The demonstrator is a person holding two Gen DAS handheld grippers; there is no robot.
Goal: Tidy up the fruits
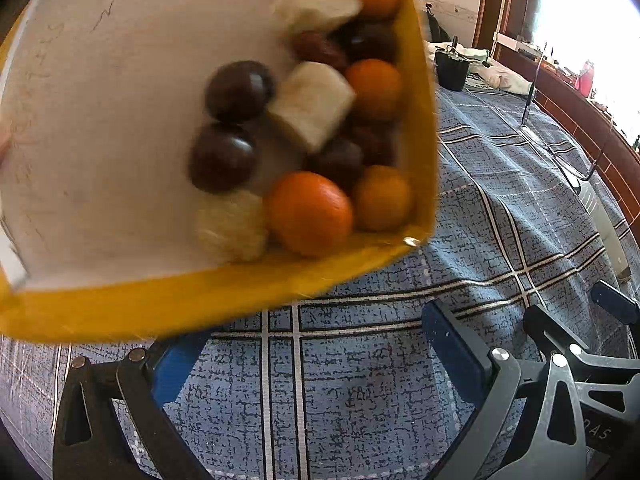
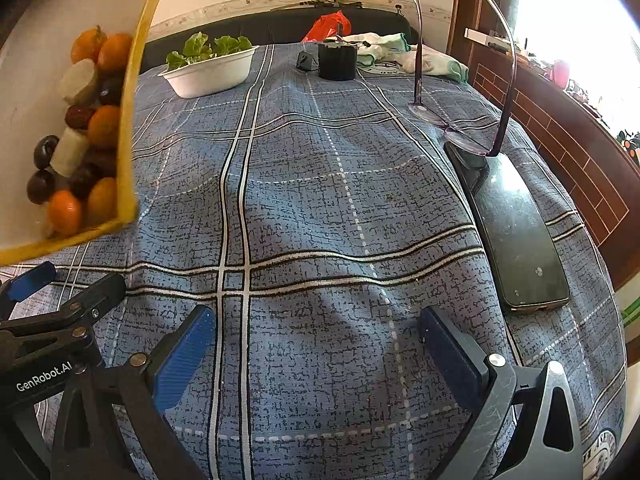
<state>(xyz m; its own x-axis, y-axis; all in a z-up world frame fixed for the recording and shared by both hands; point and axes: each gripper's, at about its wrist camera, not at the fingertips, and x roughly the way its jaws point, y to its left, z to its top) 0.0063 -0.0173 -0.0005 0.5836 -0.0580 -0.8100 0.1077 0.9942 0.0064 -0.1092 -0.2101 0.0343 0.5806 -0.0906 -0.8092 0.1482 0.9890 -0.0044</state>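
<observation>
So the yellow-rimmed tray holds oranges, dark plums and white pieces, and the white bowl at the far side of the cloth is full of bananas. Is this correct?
Not quite. The white bowl holds green leaves, not bananas; the right wrist view shows this. The rest stands: the yellow-rimmed tray holds oranges, dark plums and white pieces.

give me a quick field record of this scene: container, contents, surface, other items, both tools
container: yellow-rimmed box, tilted, lifted above the cloth
contents: oranges, dark round fruits, pale cut chunks, bunched in one corner
surface: blue plaid cloth
other items: white bowl of greens, phone, glasses, black cup
left tool: open, empty
right tool: open, empty
</observation>
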